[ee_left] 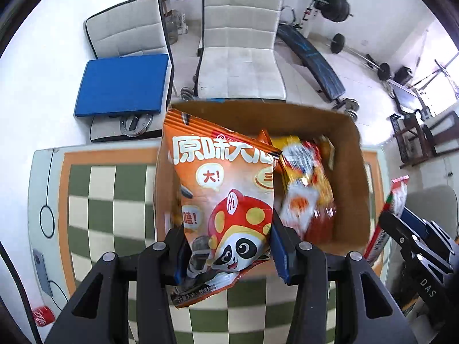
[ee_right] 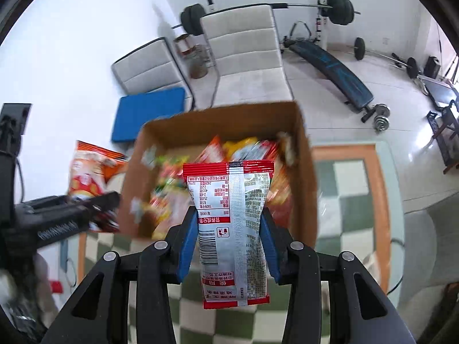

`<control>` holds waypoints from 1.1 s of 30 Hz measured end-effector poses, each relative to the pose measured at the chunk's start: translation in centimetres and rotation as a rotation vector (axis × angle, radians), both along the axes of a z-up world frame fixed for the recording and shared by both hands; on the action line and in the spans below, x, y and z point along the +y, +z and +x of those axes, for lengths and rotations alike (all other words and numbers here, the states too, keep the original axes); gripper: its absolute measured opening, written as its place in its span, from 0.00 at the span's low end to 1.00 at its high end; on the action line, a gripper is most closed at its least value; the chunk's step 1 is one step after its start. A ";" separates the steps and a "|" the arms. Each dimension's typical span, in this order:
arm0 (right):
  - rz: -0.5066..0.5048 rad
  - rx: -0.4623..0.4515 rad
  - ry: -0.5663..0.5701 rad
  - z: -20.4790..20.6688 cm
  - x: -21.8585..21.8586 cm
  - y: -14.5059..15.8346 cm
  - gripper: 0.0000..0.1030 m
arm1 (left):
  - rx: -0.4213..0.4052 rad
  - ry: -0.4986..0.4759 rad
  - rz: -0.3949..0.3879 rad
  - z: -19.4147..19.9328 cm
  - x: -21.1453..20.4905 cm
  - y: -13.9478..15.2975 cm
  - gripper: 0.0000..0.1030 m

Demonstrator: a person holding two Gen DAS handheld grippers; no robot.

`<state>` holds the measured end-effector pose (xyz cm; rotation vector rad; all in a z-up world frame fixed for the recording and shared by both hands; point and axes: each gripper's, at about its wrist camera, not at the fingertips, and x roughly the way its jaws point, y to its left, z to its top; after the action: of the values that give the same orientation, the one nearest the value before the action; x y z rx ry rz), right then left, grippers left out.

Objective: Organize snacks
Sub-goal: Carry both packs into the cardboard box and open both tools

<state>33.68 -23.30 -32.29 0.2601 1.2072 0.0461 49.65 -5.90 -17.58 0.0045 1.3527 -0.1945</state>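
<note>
Your left gripper (ee_left: 228,246) is clamped on the orange panda-print snack bag (ee_left: 223,200), held above the near-left edge of the open brown cardboard box (ee_left: 348,172). Your right gripper (ee_right: 229,238) pinches the red-and-silver snack packet (ee_right: 233,229) above the box's near rim. The box already holds a loose heap of wrappers. The tall orange bag could catch the box wall if you lower it there, tipping it outside. Both grippers crowd one opening, so they may collide; release one at a time.

Home room used as a gym, barbell rack (ee_right: 324,3), weight bench (ee_right: 332,68), white chairs (ee_left: 241,46), checkered table (ee_left: 114,200)
</note>
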 end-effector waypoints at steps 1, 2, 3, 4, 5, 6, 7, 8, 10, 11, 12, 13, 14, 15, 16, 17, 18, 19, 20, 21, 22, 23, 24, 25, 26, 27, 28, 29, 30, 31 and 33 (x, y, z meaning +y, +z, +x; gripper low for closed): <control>-0.012 0.013 -0.008 1.5 -0.7 -0.5 0.43 | 0.019 0.007 0.004 1.5 0.0 -0.6 0.43; -0.021 0.024 -0.014 2.7 -1.2 -1.0 0.43 | 0.032 0.009 0.010 2.5 0.1 -0.6 0.43; -0.026 0.038 -0.021 3.8 -1.8 -1.6 0.43 | 0.055 0.008 0.021 3.9 -0.1 -1.6 0.43; -0.031 0.056 -0.027 5.1 -2.2 -2.5 0.43 | 0.069 0.011 0.029 4.7 0.0 -2.3 0.43; -0.038 0.071 -0.029 6.0 -2.4 -3.2 0.43 | 0.089 0.010 0.031 5.5 -0.1 -3.1 0.43; -0.046 0.085 -0.032 7.0 -2.6 -4.2 0.43 | 0.116 0.013 0.032 6.4 -0.1 -4.0 0.43; -0.052 0.100 -0.034 7.9 -2.8 -5.0 0.43 | 0.138 0.019 0.037 7.3 -0.1 -4.9 0.43; -0.058 0.113 -0.033 8.5 -3.0 -5.7 0.43 | 0.165 0.015 0.040 8.1 -0.1 -6.0 0.43; -0.067 0.138 -0.038 9.7 -3.3 -7.2 0.44 | 0.192 0.016 0.045 9.2 -0.3 -7.1 0.43; -0.064 0.149 -0.043 10.1 -3.5 -7.9 0.44 | 0.208 0.006 0.049 9.8 -0.5 -7.8 0.43; -0.065 0.156 -0.046 10.5 -3.5 -8.5 0.44 | 0.214 0.005 0.059 10.1 -0.6 -8.3 0.44; -0.061 0.166 -0.051 10.8 -3.7 -9.0 0.44 | 0.214 0.008 0.070 10.5 -0.7 -8.7 0.44; -0.058 0.171 -0.053 11.0 -3.9 -9.4 0.44 | 0.216 0.001 0.076 10.7 -1.0 -9.1 0.44; -0.060 0.176 -0.053 11.2 -3.9 -9.8 0.45 | 0.221 -0.003 0.081 10.9 -1.1 -9.5 0.44; -0.066 0.186 -0.052 11.4 -3.9 -10.2 0.45 | 0.227 -0.011 0.088 11.1 -1.3 -9.9 0.44; -0.068 0.190 -0.051 11.6 -3.9 -10.5 0.46 | 0.233 -0.015 0.090 11.3 -1.5 -10.3 0.44; -0.069 0.196 -0.050 11.7 -4.0 -10.8 0.47 | 0.240 -0.010 0.088 11.4 -1.5 -10.5 0.44; -0.074 0.204 -0.052 11.9 -4.0 -11.0 0.48 | 0.247 -0.001 0.080 11.5 -1.4 -10.7 0.45; -0.077 0.209 -0.051 12.0 -4.0 -11.2 0.53 | 0.250 0.009 0.066 11.6 -1.3 -10.8 0.52; -0.071 0.218 -0.045 12.1 -4.0 -11.5 0.60 | 0.249 0.012 0.062 11.6 -1.3 -10.7 0.56; -0.069 0.223 -0.043 12.1 -4.0 -11.5 0.62 | 0.241 0.013 0.057 11.6 -1.3 -10.6 0.59; -0.073 0.223 -0.043 12.1 -4.0 -11.5 0.66 | 0.231 0.015 0.052 11.5 -1.3 -10.4 0.59; -0.074 0.213 -0.043 12.1 -3.9 -11.3 0.73 | 0.225 0.016 0.047 11.5 -1.3 -10.2 0.59; -0.070 0.205 -0.040 12.0 -3.9 -11.2 0.78 | 0.220 0.020 0.044 11.4 -1.3 -10.0 0.60; -0.064 0.194 -0.039 12.0 -3.9 -11.0 0.87 | 0.204 0.026 0.043 11.2 -1.2 -9.7 0.63; -0.054 0.183 -0.042 11.9 -3.9 -10.8 0.90 | 0.185 0.023 0.041 11.1 -1.3 -9.3 0.67; -0.044 0.182 -0.047 11.8 -3.9 -10.7 0.90 | 0.169 0.016 0.031 10.9 -1.3 -8.9 0.76; -0.036 0.185 -0.050 11.7 -3.9 -10.7 0.91 | 0.160 0.011 0.023 10.6 -1.4 -8.6 0.80; -0.026 0.186 -0.044 11.7 -3.8 -10.6 0.93 | 0.155 0.005 0.024 10.4 -1.5 -8.3 0.80; -0.023 0.192 -0.037 11.6 -3.5 -10.6 0.94 | 0.147 -0.001 0.029 10.1 -1.6 -8.0 0.80; -0.046 0.210 -0.024 11.4 -3.0 -10.6 0.95 | 0.129 -0.006 0.041 9.4 -1.7 -7.4 0.81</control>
<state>45.12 -26.33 -42.93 0.2437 1.4119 -0.0305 59.02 -7.61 -25.00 0.0313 1.4851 -0.1744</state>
